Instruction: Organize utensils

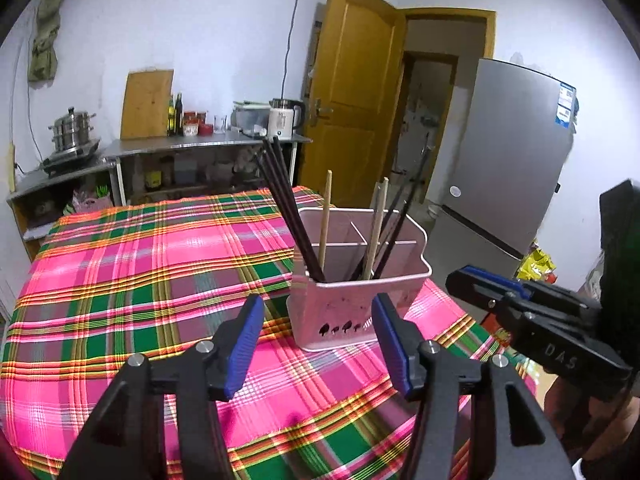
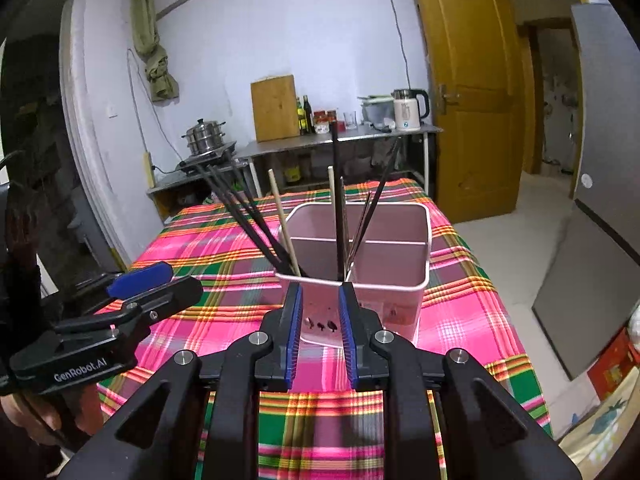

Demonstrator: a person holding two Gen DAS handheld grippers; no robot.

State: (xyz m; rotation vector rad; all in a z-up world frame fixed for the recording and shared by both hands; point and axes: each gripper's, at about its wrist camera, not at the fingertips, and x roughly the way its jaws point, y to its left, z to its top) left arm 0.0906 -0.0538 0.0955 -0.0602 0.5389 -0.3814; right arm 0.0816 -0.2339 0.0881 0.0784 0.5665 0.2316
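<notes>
A pink utensil holder (image 1: 352, 304) with inner dividers stands on the plaid tablecloth (image 1: 140, 272). Several black chopsticks (image 1: 288, 208) and wooden chopsticks (image 1: 325, 224) stand in it, leaning outward. My left gripper (image 1: 316, 340) is open and empty, just in front of the holder. My right gripper (image 2: 319, 332) is open, narrower, empty, close to the holder's (image 2: 384, 264) near wall. In the right wrist view the black chopsticks (image 2: 248, 216) and wooden ones (image 2: 284, 224) lean left. Each gripper shows in the other's view: the right gripper (image 1: 532, 320), the left gripper (image 2: 120, 312).
A metal counter (image 1: 208, 144) behind the table holds a steamer pot (image 1: 74, 132), a cutting board (image 1: 146, 104), bottles and a kettle (image 1: 286, 116). A wooden door (image 1: 352, 92) stands open; a grey fridge (image 1: 508, 152) is at the right.
</notes>
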